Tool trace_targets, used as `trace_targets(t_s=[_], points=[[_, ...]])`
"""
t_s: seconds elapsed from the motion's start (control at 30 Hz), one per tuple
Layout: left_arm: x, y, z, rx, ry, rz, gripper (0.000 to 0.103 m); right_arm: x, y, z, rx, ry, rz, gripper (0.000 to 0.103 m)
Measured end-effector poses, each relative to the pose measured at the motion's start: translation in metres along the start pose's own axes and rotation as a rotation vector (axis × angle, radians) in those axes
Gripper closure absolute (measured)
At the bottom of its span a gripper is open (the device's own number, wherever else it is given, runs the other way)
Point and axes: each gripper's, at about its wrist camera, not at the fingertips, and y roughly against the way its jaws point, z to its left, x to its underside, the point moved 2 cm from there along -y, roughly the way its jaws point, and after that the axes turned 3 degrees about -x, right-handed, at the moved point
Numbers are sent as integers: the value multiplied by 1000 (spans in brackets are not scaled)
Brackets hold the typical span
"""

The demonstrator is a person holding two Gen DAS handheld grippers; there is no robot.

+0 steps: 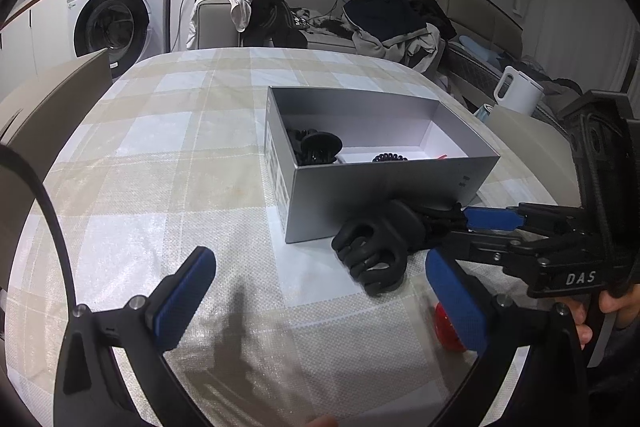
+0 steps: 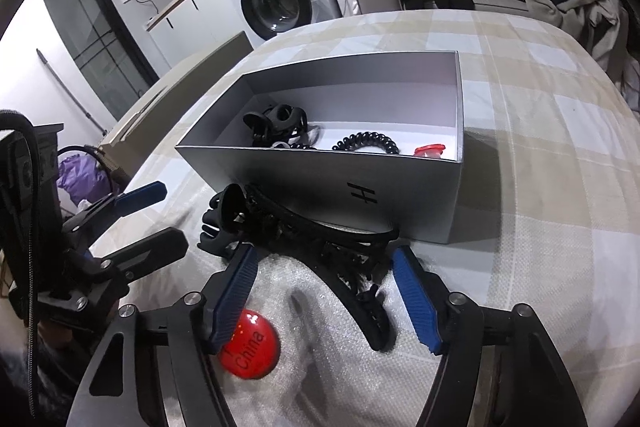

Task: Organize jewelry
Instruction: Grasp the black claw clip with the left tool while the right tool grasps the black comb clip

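Note:
A grey open box point(image 1: 384, 187) point(image 2: 320, 167) stands on the checked tablecloth. Inside lie a black claw clip point(image 1: 320, 145) point(image 2: 276, 125), a black spiral hair tie point(image 1: 389, 158) point(image 2: 366, 142) and a small red item point(image 2: 430, 151). A large black claw clip point(image 1: 372, 251) point(image 2: 340, 247) lies on the table against the box's near wall. A red round badge point(image 2: 250, 347) point(image 1: 450, 327) lies beside it. My right gripper point(image 2: 324, 291) point(image 1: 456, 231) is open, its fingers either side of the large clip. My left gripper point(image 1: 320, 299) point(image 2: 168, 215) is open and empty, left of the clip.
A sofa point(image 1: 320, 39) piled with clothes stands behind the table. A washing machine point(image 1: 116, 15) stands at the back left. A chair back point(image 1: 52, 99) stands at the table's left edge. A white kettle point(image 1: 518, 93) is at the right.

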Motion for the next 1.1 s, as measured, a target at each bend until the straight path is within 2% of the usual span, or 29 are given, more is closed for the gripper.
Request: trace_targets(t_s=[0.17,0.23,0.4,0.73,0.9,1.0,1.1], points=[[0,0,0,-1,-2,-1,1,-1,-2,2,45,5,2,43],[0,0,0,2,-1,-1,1,-1,-2,3,59,12,4,56],[0,0,1,1,-1,1,1,3,-1,3,45,21,3,65],[-1,-3,1,-11,3,10,1,8,18,-4,-26,-10,-65,65],[-1,-8,-1,-42,-3,55,1,12,28,-11,-93,-51,-84,65],[-1,-12,-6,-67,-25,75,1,15,32,-15,-105,-65,-95,65],[-1,-15,-8,-29,-6,105,2,16,37,-19,-99,-81,-104,65]])
